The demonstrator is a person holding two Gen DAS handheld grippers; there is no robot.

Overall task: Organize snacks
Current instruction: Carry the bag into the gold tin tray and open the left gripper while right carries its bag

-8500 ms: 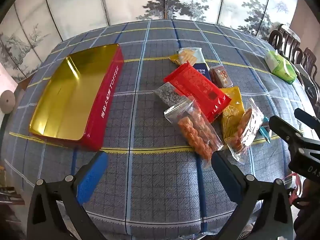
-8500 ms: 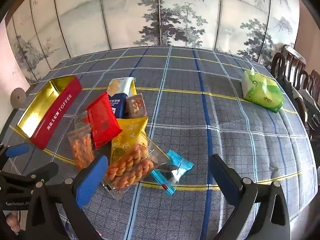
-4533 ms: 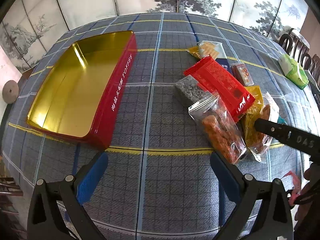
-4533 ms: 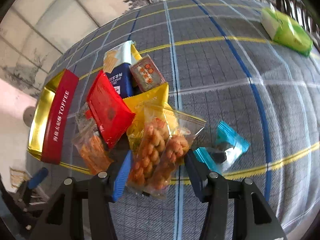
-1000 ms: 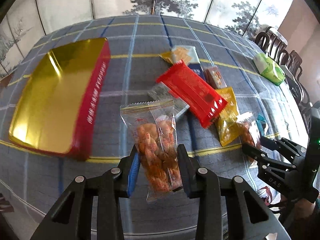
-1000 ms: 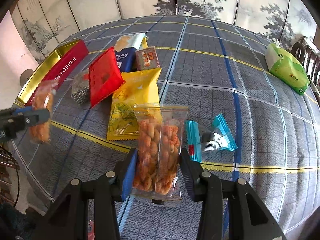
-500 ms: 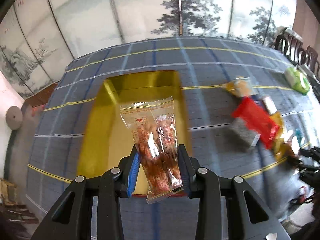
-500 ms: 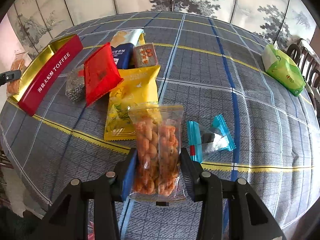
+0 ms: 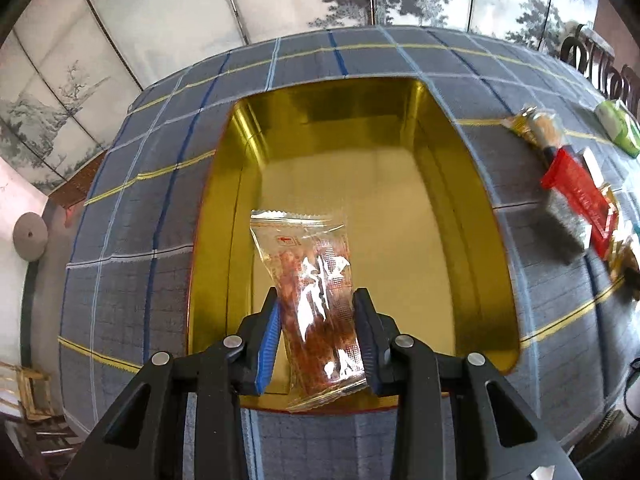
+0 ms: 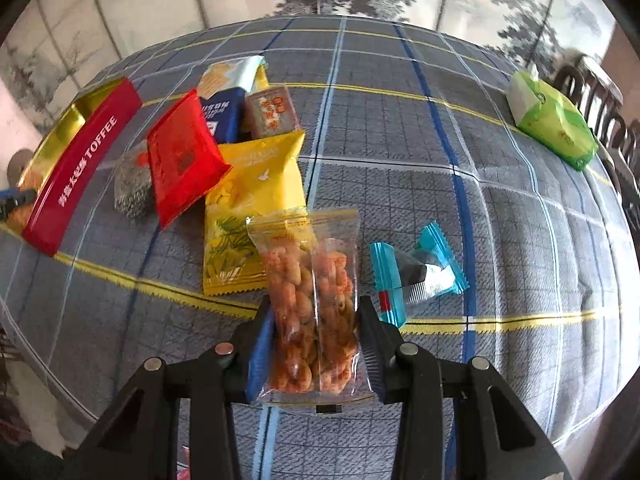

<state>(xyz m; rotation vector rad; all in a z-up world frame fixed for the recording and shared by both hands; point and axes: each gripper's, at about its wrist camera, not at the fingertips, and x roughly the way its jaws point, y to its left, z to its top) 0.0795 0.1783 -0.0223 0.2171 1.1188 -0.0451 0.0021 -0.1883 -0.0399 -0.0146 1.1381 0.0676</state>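
Gold tin (image 9: 472, 208) now fills my left view: my left tool (image 9: 316, 336), pinching the orange snack bag (image 9: 312, 280), has swung over it (drop next, I reckon). Right tool (image 10: 316, 344) tightens on the twist-snack bag (image 10: 312, 300), pile at 11 o'clock.

1 gold tin (image 9: 360, 184); 2 clear bags of fried snacks (image 10: 312, 300), 1 per gripper; 7 other snack packets (image 10: 256, 196) on the bench; 1 green tissue pack (image 10: 552, 120).
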